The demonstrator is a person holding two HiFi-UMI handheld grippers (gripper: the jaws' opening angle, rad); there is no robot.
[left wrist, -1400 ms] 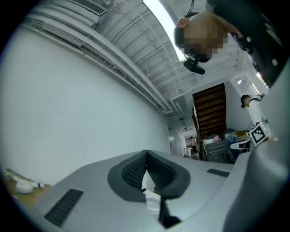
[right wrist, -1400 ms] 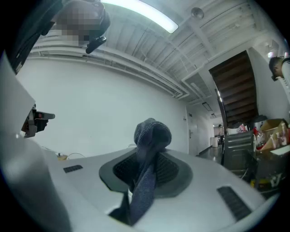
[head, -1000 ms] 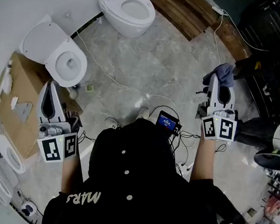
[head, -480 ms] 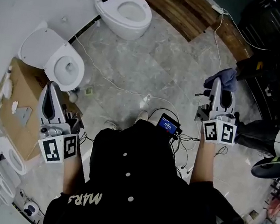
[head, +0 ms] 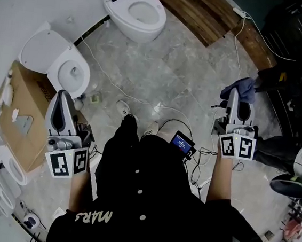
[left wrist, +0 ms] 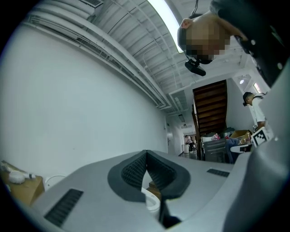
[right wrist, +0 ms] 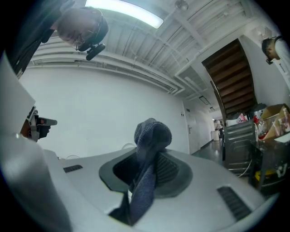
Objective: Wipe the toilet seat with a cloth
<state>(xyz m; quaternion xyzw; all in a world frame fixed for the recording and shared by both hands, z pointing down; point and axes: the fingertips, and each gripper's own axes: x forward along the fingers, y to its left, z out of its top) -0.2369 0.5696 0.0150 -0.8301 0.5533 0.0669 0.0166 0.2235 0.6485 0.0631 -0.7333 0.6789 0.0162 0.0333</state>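
A grey marble floor [head: 161, 76] spreads out ahead of both grippers. A white ceramic toilet [head: 40, 47] with its lid up stands just ahead of the left gripper [head: 62, 95]. Its white oval toilet seat [head: 86, 70] lies well apart from the right gripper [head: 238, 95]. The left gripper's jaws are pressed together on nothing. The right gripper's jaws pinch a crumpled blue-grey cloth [head: 241, 85], which bunches up past their tips.

Cloth [right wrist: 152, 131] is showing blue-grey; right gripper [head: 240, 97] is looking white, its cube checked black-and-white; far toilet [head: 150, 27] is gleaming white, floor [head: 172, 71] marbled grey, box [head: 25, 115] brown.
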